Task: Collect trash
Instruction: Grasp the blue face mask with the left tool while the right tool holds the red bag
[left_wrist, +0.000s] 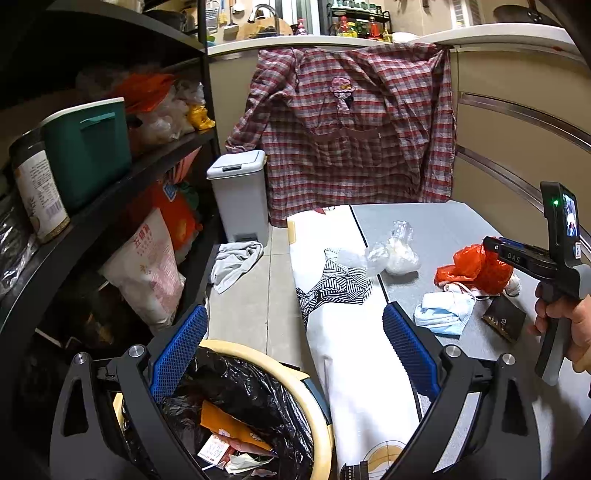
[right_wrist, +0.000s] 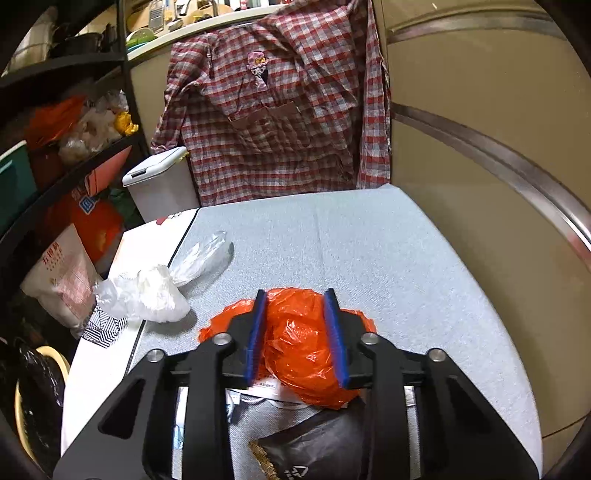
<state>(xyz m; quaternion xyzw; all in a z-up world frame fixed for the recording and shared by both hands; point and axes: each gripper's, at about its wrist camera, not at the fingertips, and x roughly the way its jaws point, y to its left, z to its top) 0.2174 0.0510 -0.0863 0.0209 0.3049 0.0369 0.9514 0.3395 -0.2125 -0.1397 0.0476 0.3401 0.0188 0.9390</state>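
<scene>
A crumpled orange plastic bag (right_wrist: 295, 343) lies on the grey table top (right_wrist: 369, 251). My right gripper (right_wrist: 294, 295) is shut on it, both blue pads pressed into its sides. In the left wrist view that gripper (left_wrist: 493, 247) sits on the orange bag (left_wrist: 469, 271), held by a hand. Close by lie a blue face mask (left_wrist: 443, 314), a dark packet (left_wrist: 504, 321) and a clear bag of white stuff (left_wrist: 393, 254). My left gripper (left_wrist: 293, 314) is open and holds nothing. It hangs over a cream-rimmed bin (left_wrist: 321, 424) with a black liner and some rubbish inside.
A white pedal bin (left_wrist: 240, 195) stands on the tiled floor beside a dark shelf rack (left_wrist: 110, 206) packed with bags and tubs. A plaid shirt (left_wrist: 351, 122) hangs behind the table. A grey cloth (left_wrist: 236, 262) lies on the floor. A white printed sheet (left_wrist: 343, 332) covers the table's left edge.
</scene>
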